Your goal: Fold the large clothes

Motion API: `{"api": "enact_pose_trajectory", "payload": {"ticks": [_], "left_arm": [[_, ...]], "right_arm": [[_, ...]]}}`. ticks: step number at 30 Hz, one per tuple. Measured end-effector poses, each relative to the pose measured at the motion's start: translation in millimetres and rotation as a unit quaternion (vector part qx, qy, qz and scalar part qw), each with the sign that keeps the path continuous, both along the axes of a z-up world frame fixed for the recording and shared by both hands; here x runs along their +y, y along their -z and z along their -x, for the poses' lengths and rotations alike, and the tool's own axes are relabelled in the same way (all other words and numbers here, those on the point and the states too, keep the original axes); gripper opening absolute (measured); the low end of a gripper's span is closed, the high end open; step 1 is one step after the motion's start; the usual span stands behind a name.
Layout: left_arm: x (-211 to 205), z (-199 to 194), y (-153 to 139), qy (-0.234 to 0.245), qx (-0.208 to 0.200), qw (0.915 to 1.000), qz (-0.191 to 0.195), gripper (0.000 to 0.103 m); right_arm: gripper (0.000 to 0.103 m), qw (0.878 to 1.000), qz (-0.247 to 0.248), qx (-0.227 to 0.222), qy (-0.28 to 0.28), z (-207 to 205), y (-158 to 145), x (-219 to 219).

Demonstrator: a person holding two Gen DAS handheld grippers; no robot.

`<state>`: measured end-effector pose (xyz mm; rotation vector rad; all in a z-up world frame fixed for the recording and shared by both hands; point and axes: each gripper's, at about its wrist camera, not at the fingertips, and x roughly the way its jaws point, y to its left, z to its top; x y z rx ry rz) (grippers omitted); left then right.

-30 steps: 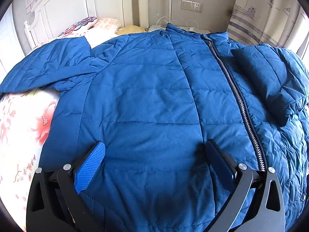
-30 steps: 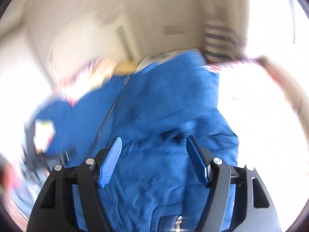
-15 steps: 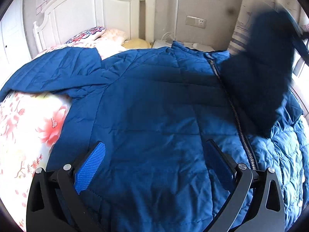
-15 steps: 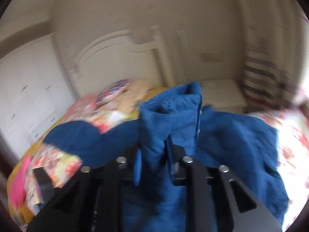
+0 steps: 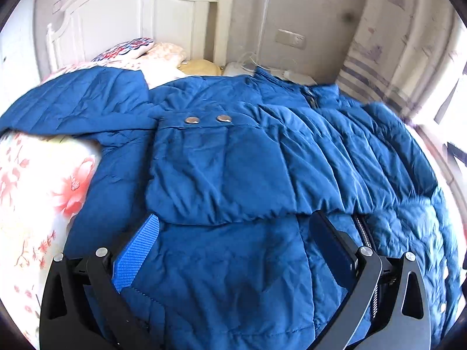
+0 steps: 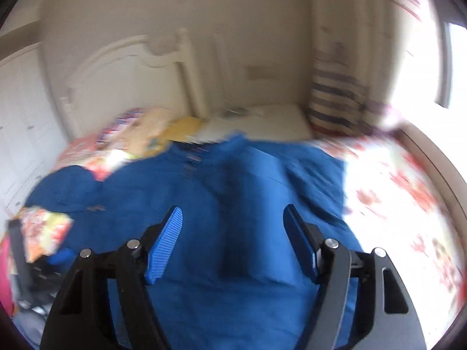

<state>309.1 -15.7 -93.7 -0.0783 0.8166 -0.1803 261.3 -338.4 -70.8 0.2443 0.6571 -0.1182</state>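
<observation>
Left wrist view: I see the blue quilted puffer jacket [image 5: 233,175] spread on the floral bedsheet [image 5: 35,180], one sleeve [image 5: 221,169] folded across the chest at frame centre. Left gripper [image 5: 233,233] hovers released, jaws wide.

Right wrist view, blurred: right gripper [image 6: 233,242] has just been opening; nothing between its jaws, jacket [image 6: 233,204] below.

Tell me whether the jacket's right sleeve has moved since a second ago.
Yes. The sleeve now lies folded across the jacket front, over the zipper; a second ago it lay bunched beyond the zipper, at the jacket's right edge.
</observation>
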Motion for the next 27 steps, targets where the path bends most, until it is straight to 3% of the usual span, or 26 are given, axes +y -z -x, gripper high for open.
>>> {"api": "enact_pose_trajectory", "payload": {"ticks": [4,6,8,10,12,14,15,16,17,18,19,21,23,27], "left_arm": [[33,1,-8,-0.044,-0.014,0.9952,0.086,0.099],[53,-7,-7,-0.076,0.001,0.9884,0.131,0.096],[60,-18,-5,-0.087,0.023,0.9861,0.140,0.087],[59,-28,-6,-0.101,0.035,0.9872,0.119,0.086],[46,-43,-5,-0.101,0.050,0.9914,0.067,0.085],[32,-59,0,-0.094,0.062,0.9935,0.018,0.076],[24,-65,4,-0.085,0.064,0.9943,-0.003,0.065],[17,-68,6,-0.071,0.063,0.9954,-0.017,0.046],[8,-68,6,-0.057,0.053,0.9965,-0.033,0.043],[2,-65,2,-0.057,0.037,0.9960,-0.058,0.023],[-3,-61,-3,-0.059,0.020,0.9945,-0.085,0.016],[-5,-52,-20,-0.055,-0.019,0.9934,-0.099,0.014],[7,-50,-39,-0.066,-0.036,0.9939,-0.082,0.013],[30,-53,-57,-0.098,-0.055,0.9895,-0.091,0.013]], "right_arm": [[0.071,0.995,-0.048,0.050,0.070,12,55,-50],[0.070,0.994,-0.064,0.043,0.071,15,58,-58],[0.071,0.995,-0.054,0.043,0.068,13,59,-58],[0.071,0.996,-0.052,0.038,0.067,15,59,-59],[0.071,0.996,-0.058,0.033,0.067,15,57,-56],[0.070,0.995,-0.060,0.031,0.069,14,53,-51],[0.070,0.995,-0.057,0.029,0.071,15,52,-48],[0.070,0.995,-0.054,0.029,0.072,16,50,-44],[0.070,0.996,-0.052,0.029,0.073,16,50,-43],[0.070,0.995,-0.052,0.030,0.073,15,50,-43],[0.070,0.995,-0.052,0.031,0.074,15,50,-43],[0.070,0.995,-0.050,0.032,0.074,15,50,-42],[0.070,0.995,-0.050,0.033,0.074,14,50,-42],[0.070,0.996,-0.050,0.033,0.073,13,50,-41]]}}
